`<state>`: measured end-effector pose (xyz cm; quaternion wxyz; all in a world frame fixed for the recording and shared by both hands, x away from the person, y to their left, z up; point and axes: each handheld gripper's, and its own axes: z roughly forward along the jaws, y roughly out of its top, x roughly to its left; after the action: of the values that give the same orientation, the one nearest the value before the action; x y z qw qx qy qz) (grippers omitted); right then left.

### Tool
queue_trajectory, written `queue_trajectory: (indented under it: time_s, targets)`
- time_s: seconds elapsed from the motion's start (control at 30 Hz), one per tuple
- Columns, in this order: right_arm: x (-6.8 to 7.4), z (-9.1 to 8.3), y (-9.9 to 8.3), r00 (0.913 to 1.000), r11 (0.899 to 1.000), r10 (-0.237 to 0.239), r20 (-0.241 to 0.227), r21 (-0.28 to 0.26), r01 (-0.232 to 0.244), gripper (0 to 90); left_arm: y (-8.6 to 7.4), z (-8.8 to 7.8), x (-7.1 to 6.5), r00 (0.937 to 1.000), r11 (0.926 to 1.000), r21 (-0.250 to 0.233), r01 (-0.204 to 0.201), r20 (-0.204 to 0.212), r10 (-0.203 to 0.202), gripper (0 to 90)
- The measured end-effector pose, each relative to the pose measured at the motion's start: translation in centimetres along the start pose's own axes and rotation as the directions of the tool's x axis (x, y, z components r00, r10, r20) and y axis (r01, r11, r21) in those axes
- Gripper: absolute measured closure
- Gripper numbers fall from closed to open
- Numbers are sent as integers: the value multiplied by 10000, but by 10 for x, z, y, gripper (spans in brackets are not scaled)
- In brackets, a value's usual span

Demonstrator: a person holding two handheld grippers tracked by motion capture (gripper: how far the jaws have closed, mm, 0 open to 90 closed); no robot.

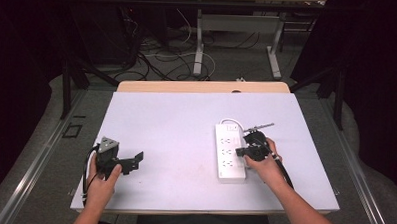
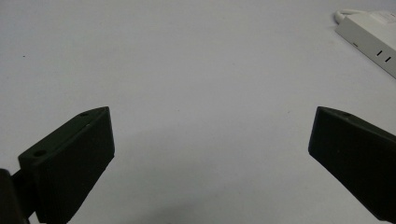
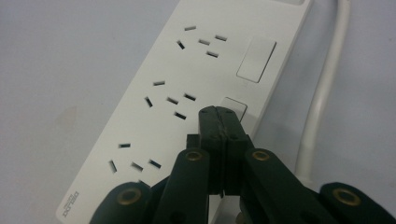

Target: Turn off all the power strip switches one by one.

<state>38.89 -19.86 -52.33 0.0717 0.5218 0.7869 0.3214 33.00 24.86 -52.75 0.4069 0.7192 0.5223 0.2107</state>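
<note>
Pressing a switch on the power strip

In the high view, the white power strip (image 1: 231,152) lay on the bench (image 1: 176,131), and the right hand-held gripper (image 1: 241,151) sat right over the strip's near-middle part, while the left hand-held gripper (image 1: 135,160) rested far off to the strip's left side. In the left gripper view, that gripper's jaws stood wide apart with nothing between them, and a corner of the power strip (image 2: 373,35) showed far away. In the right gripper view, the right hand-held gripper (image 3: 219,114) had its jaws squeezed together, empty, with the tips on or just at the middle switch (image 3: 233,108) of the power strip (image 3: 154,121). I think the press was just starting; the far switch (image 3: 256,60) looked untouched.
</note>
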Motion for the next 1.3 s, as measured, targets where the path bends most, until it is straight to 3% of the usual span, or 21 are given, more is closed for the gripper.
queue_trajectory:
  time_s: [0.4,1.3]
  targets:
    - [-1,0,0,9998,9999,156,-86,-27,-156,900,0,0,0,10000,10000,-1,9,11,-9,4]
    - [8,-10,-5,9995,9996,-291,-86,38,291,900,0,1,1,10000,10000,-9,11,-4,-11,4]
